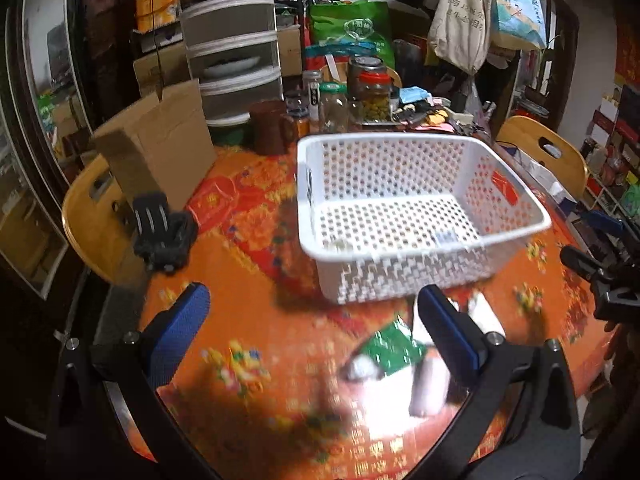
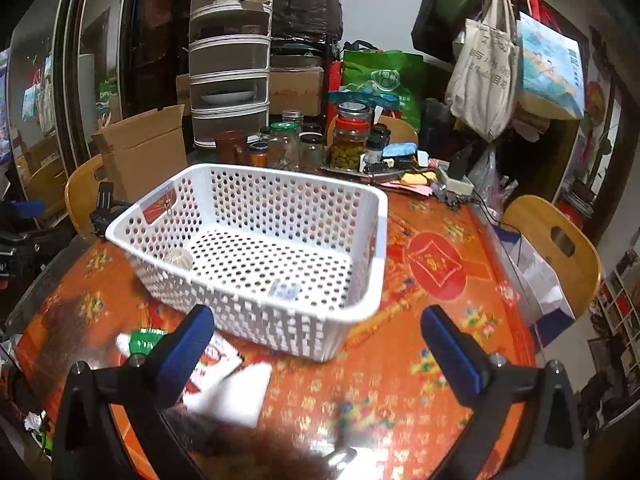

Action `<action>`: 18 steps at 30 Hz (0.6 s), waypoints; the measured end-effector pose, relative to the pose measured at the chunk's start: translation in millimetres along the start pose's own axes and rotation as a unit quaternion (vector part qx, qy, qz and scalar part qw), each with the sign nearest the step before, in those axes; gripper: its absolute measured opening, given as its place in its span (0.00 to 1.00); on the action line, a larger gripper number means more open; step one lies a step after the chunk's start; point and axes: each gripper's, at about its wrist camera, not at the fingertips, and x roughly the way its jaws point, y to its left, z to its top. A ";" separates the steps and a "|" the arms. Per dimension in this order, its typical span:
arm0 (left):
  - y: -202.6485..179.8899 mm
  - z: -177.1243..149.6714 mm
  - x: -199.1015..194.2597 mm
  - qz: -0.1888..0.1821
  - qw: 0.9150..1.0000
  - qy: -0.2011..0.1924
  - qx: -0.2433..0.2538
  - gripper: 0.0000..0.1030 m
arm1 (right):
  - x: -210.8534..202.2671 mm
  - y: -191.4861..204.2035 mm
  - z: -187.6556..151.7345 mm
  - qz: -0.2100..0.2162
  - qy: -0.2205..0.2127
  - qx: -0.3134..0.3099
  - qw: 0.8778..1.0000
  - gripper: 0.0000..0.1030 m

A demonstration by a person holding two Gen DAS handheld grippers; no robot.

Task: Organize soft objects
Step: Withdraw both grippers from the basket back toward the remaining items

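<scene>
A white perforated basket (image 1: pixel 516 184) (image 2: pixel 372 240) stands on the orange patterned table. A pale soft ball (image 2: pixel 178 258) lies in its near left corner, and a small clear packet (image 2: pixel 285 291) lies on its floor. In front of the basket lie a green-and-white packet (image 1: pixel 394 348) (image 2: pixel 140 338), a red-and-white packet (image 2: pixel 218 360) and a white soft item (image 1: pixel 430 388) (image 2: pixel 240 396). My left gripper (image 1: pixel 316 320) is open above the table, left of the packets. My right gripper (image 2: pixel 320 340) is open in front of the basket. Both hold nothing.
Glass jars (image 2: pixel 350 140), a brown mug (image 2: pixel 232 146) and clutter line the table's far edge. A cardboard box (image 1: pixel 160 152) stands at the back left. Wooden chairs (image 2: pixel 556 236) (image 1: pixel 94 224) flank the table. A black mount (image 1: pixel 162 232) sits at the left edge.
</scene>
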 end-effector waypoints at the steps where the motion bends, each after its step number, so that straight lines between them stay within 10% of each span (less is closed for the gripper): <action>1: 3.7 -11.6 -3.7 -0.004 1.000 -0.001 -0.007 1.00 | -1.9 -0.2 -6.9 0.007 0.002 0.003 1.000 1.00; 18: -19.5 -113.6 63.6 -0.038 0.998 0.036 -0.027 1.00 | 17.1 41.8 -113.0 0.097 0.065 0.028 0.993 1.00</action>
